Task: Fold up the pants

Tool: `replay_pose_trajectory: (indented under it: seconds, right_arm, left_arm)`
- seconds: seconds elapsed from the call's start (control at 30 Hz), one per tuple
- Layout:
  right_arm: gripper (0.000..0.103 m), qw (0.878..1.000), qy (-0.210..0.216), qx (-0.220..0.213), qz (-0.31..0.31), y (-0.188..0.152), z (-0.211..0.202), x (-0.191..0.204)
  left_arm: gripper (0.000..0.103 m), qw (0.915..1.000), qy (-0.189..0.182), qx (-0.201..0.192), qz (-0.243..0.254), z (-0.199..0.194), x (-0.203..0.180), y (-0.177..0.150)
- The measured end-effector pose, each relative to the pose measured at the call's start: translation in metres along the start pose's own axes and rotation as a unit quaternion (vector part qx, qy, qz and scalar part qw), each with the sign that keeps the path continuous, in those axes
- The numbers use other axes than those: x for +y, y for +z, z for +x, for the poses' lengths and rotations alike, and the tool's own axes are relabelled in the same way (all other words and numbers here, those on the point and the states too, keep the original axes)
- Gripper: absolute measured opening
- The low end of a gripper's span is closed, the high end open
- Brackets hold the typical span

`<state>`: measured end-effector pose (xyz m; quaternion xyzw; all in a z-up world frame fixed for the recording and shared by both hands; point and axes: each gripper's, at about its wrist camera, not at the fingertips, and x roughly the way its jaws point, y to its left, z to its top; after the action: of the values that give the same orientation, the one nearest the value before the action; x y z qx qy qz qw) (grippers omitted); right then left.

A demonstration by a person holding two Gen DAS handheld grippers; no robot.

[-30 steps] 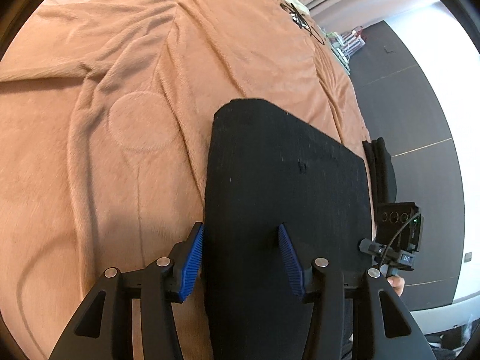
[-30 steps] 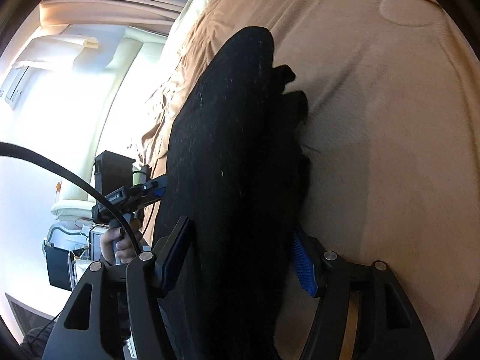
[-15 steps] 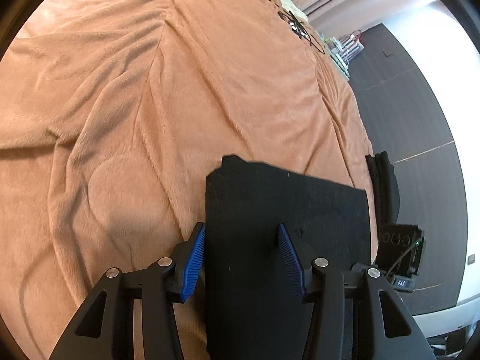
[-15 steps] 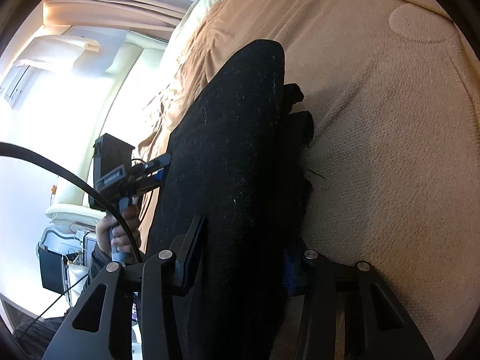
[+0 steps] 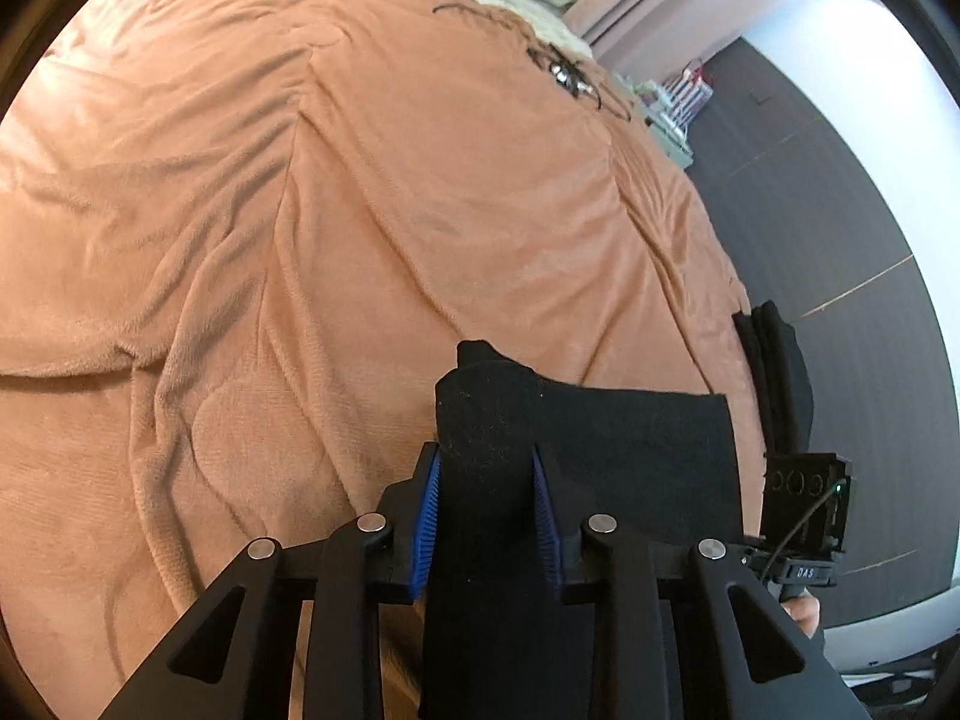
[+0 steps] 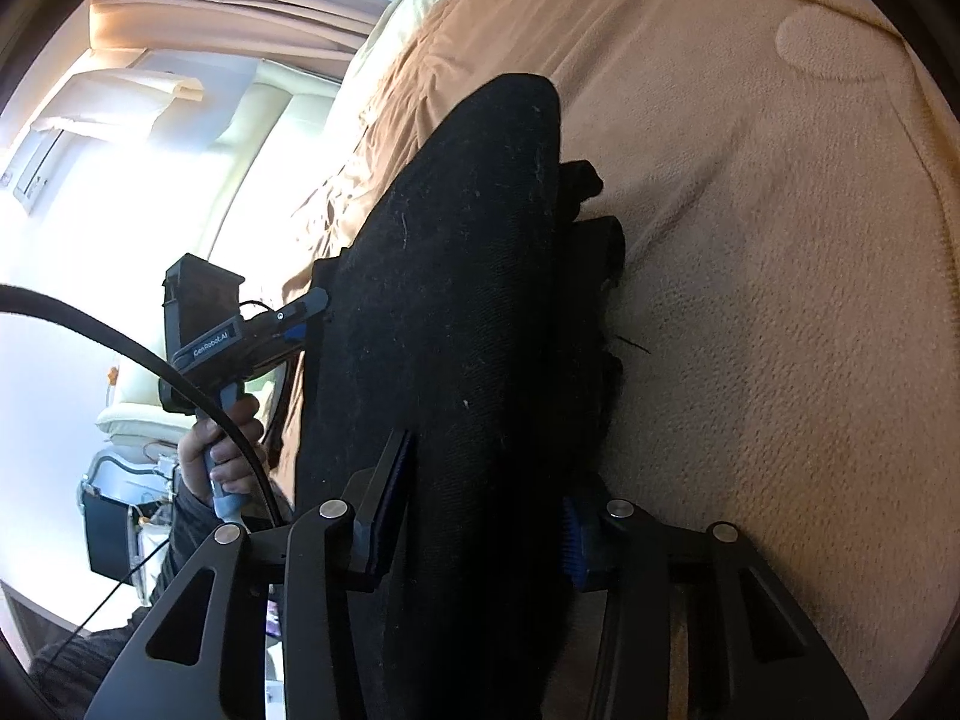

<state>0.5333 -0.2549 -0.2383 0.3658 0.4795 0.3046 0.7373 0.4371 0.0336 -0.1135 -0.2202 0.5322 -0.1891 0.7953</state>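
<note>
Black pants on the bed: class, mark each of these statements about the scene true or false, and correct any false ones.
1. Both grippers are clamped on the black pants. True: the left gripper and the right gripper each pinch dark fabric between their blue pads.
2. The bed cover is blue. False: the blanket is peach-brown.
3. The pants lie spread out at full length. False: the cloth is doubled over between the two grippers.
4. A hand holding the other gripper's handle shows in the right wrist view. True.
5. The right gripper is open and empty. False: it is shut on the pants.
</note>
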Motion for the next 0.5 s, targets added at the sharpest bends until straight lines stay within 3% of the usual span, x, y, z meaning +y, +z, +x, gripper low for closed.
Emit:
replay_pose_trajectory:
  seconds: [0.2,0.43,0.5]
  right_arm:
    - [0.042,1.000,0.004,0.008,0.004,0.004,0.000,-0.005]
    - [0.043,1.000,0.015,0.016,0.006,0.014,0.010,-0.004]
    - [0.043,1.000,0.015,0.016,0.003,0.017,0.016,-0.002]
  left_arm:
    - [0.051,0.9994,-0.001,0.034,-0.007,0.008,0.003,-0.009]
    - [0.054,0.9968,-0.025,0.068,-0.033,0.015,0.015,-0.026]
    - [0.058,0.9941,-0.037,0.096,-0.035,0.023,0.018,-0.030]
